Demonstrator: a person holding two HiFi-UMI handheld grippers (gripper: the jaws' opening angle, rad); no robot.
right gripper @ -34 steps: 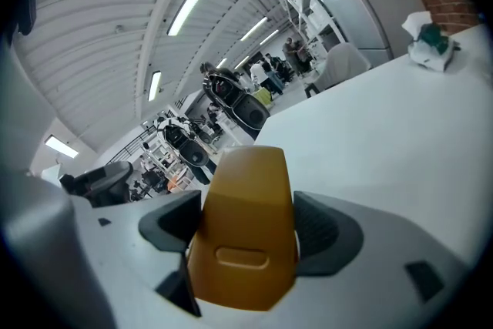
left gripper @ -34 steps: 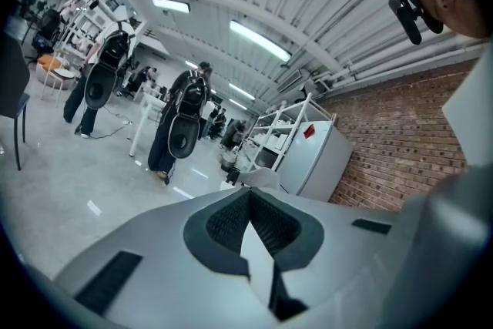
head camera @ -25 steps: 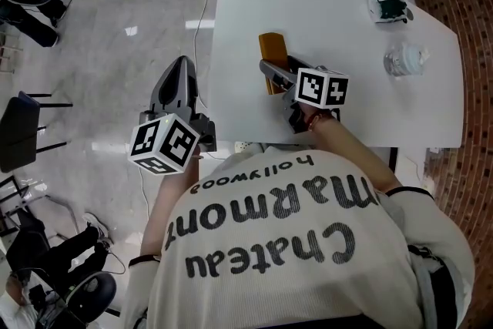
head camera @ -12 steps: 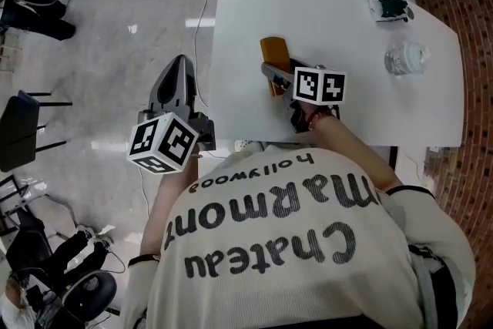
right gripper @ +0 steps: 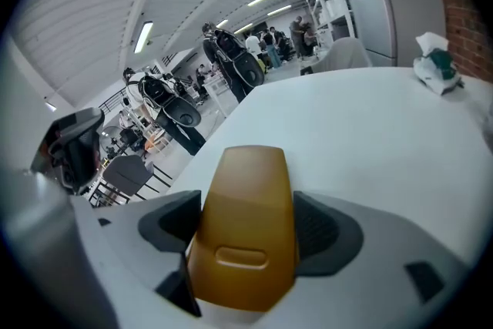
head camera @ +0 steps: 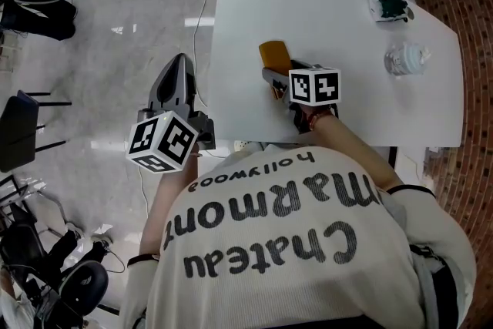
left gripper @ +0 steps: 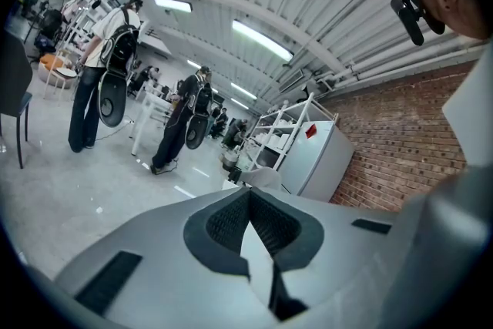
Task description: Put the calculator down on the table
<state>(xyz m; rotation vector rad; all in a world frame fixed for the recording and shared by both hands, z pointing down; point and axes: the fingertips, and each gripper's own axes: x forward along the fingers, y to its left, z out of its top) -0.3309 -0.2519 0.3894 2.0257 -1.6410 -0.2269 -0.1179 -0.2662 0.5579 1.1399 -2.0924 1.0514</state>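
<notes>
Orange calculator (right gripper: 243,243) between right gripper (right gripper: 248,218) jaws

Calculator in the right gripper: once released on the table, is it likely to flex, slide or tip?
The calculator looks like a rigid moulded shell, holding shape between the pads of the right gripper, so probably stiff. Its smooth back could slide on the white table. Flat and slim, it likely lies stable rather than rolling.

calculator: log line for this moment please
right gripper: shut on calculator | calculator: orange, over white table, contact unclear | left gripper: shut, empty, beyond the table's left edge
</notes>
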